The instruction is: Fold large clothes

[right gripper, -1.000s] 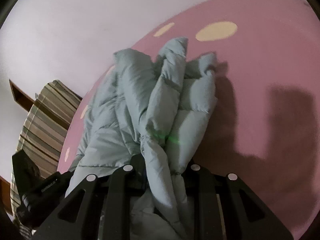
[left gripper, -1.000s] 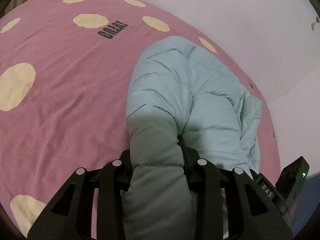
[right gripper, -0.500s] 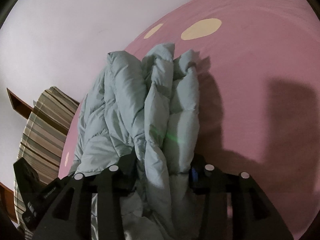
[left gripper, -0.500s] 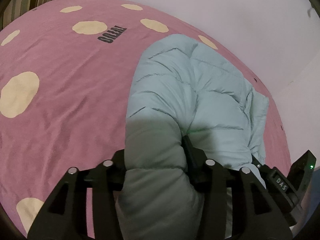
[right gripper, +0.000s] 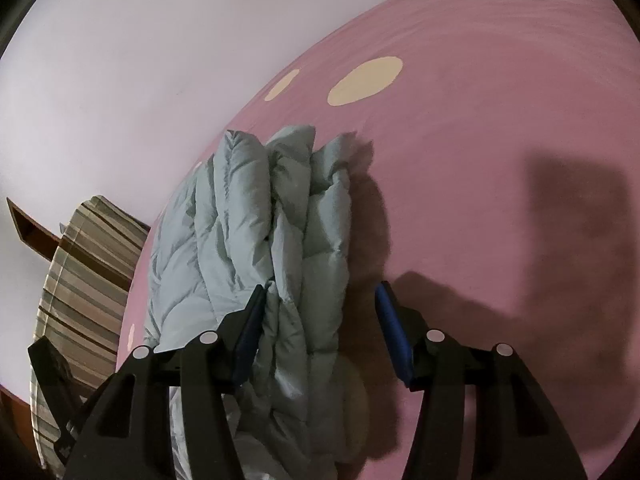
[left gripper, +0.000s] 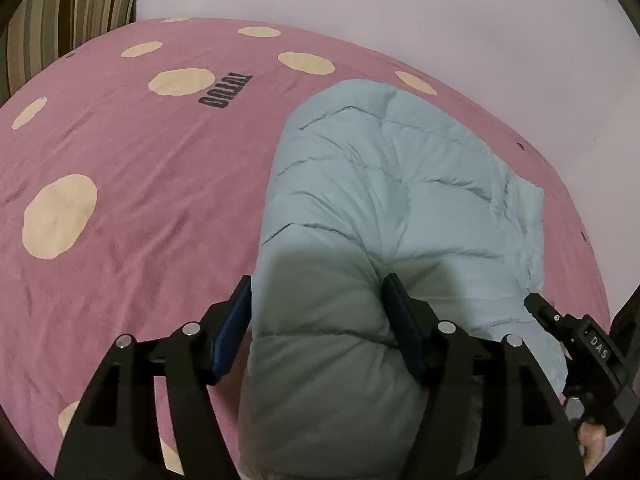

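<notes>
Left wrist view: puffer jacket (left gripper: 392,200), pale blue and quilted, lies folded into a thick bundle on the pink bedspread (left gripper: 140,184), toward the bed's far side near the wall (left gripper: 400,8).
Left tool: left tool (left gripper: 316,312) stands with its jaws spread wide; the blue pads (left gripper: 234,320) flank a rounded roll of the jacket without squeezing it, and a sliver of gap shows at the left pad, so I judge it let go, not gripping.
Why so: the roll sits between the jaws probably because this end was just laid down on the bundle.
Hidden here: the jacket's near end runs under the tool body and off the bottom edge; sleeves, zip and hood cannot be made out.
Right wrist view: the jacket (right gripper: 260,232) shows edge-on as several stacked layers resting on the bedspread (right gripper: 480,120), with a striped pillow (right gripper: 76,280) beyond it.
Right tool: right tool (right gripper: 320,324) is also spread apart; the left pad touches the stacked layers, the right pad stands clear over bare bedspread, holding nothing.
Hidden here: dark shadow covers the bedspread at right; the lower jacket folds vanish behind the tool.
Judgement: the fold looks nearly finished.
</notes>
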A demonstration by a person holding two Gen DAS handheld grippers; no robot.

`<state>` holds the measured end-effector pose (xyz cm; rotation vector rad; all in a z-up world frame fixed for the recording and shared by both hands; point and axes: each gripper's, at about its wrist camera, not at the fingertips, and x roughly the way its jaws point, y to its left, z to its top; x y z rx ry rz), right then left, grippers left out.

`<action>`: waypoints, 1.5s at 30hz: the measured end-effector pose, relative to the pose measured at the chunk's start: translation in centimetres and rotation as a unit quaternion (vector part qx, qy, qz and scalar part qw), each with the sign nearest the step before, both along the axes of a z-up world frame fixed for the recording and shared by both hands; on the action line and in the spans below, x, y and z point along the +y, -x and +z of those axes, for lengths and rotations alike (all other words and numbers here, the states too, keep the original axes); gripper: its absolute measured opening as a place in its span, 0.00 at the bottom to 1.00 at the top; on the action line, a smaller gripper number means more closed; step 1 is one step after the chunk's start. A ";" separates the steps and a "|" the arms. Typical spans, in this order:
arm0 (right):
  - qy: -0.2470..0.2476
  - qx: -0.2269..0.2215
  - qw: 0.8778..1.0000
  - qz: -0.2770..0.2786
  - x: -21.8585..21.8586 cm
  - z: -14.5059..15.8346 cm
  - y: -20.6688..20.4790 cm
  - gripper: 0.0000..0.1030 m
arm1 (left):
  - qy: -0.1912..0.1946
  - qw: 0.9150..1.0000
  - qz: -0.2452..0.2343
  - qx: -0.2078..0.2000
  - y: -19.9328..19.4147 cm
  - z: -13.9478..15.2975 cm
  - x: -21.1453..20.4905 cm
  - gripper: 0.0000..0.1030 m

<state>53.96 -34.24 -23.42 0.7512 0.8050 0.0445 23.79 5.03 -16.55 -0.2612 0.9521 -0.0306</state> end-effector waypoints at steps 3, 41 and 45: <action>0.002 0.002 1.000 -0.001 -0.1 0.0 0.1 0.53 | 0.002 1.000 0.000 0.002 -0.1 -0.1 0.0 0.66; 0.279 -0.040 0.959 -0.014 6.7 12.4 11.8 0.76 | -0.121 0.985 0.009 -0.123 11.9 10.8 -0.8 0.95; 0.310 -0.058 0.949 -0.012 7.9 14.0 13.1 0.77 | -0.126 0.982 0.015 -0.137 13.5 12.6 -0.9 0.96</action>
